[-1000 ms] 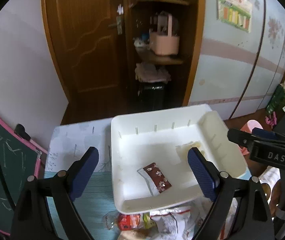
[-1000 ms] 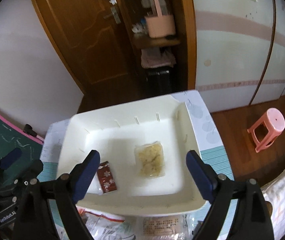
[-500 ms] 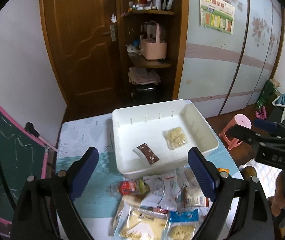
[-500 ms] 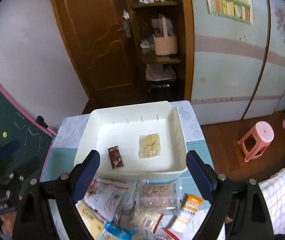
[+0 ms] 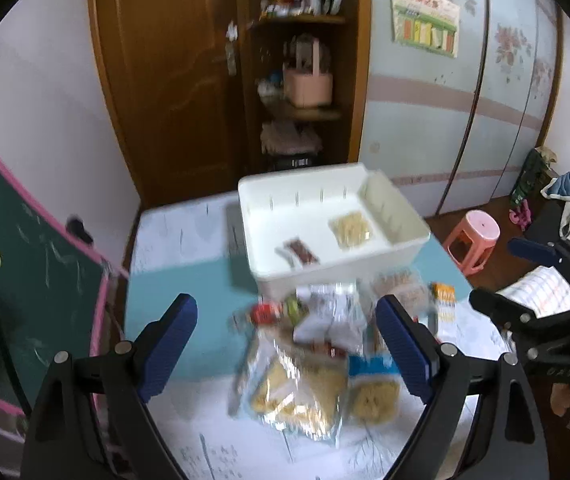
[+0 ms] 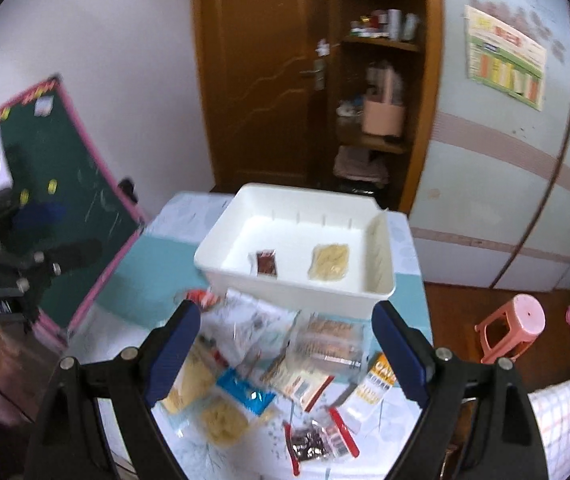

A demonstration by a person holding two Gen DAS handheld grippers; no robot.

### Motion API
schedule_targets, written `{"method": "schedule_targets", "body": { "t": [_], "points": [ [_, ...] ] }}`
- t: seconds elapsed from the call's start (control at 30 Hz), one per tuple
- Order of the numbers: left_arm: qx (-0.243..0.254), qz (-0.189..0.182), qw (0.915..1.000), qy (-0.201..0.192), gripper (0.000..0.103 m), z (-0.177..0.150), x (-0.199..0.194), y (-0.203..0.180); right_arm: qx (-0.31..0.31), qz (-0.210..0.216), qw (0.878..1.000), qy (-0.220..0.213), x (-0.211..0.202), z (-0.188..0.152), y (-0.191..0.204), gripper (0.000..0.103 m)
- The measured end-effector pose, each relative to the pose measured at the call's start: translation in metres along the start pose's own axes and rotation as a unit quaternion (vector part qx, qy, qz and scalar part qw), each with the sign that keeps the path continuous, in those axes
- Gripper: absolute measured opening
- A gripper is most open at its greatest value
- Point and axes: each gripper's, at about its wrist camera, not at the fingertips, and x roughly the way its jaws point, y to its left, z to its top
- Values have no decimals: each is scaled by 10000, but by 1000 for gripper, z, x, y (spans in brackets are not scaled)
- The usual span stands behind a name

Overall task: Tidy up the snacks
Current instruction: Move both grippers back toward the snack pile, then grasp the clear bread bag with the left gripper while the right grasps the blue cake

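A white bin [image 5: 381,256] [image 6: 309,292] stands at the table's far end. It holds a small dark red packet [image 5: 303,251] [image 6: 265,262] and a clear packet of yellow snack [image 5: 351,228] [image 6: 330,261]. A heap of loose snack packets [image 5: 317,364] [image 6: 277,364] lies on the table in front of the bin. My left gripper [image 5: 285,354] is open and empty above the heap. My right gripper [image 6: 285,354] is open and empty above the heap; it also shows at the right of the left wrist view [image 5: 525,280].
A green chalkboard with a pink frame [image 5: 13,280] [image 6: 73,208] leans at the table's left. A pink stool [image 5: 477,236] [image 6: 513,324] stands on the floor to the right. A wooden door and shelf [image 5: 297,80] are behind the table.
Both grippers have pulled back and up from the bin, so the heap of packets in front of it has come into view. Both stay open and empty.
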Motion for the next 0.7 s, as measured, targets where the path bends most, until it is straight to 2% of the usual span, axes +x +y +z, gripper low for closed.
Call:
{"method": "schedule_targets", "body": {
  "t": [0.13, 0.27, 0.43, 0.7],
  "points": [
    [1, -117, 9994, 331, 90, -29, 23, 10, -221, 250, 9991, 260, 23, -28, 9, 88],
    [41, -423, 9954, 861, 90, -59, 58, 21, -581, 247, 9966, 524, 49, -53, 18, 88],
    [259, -408, 9910, 1248, 90, -94, 96, 29, -929, 434, 9903, 937, 85, -78, 25, 88],
    [-177, -749, 9813, 1765, 90, -124, 143, 60, -1473, 608, 9775, 1383, 128, -98, 44, 87]
  ]
}}
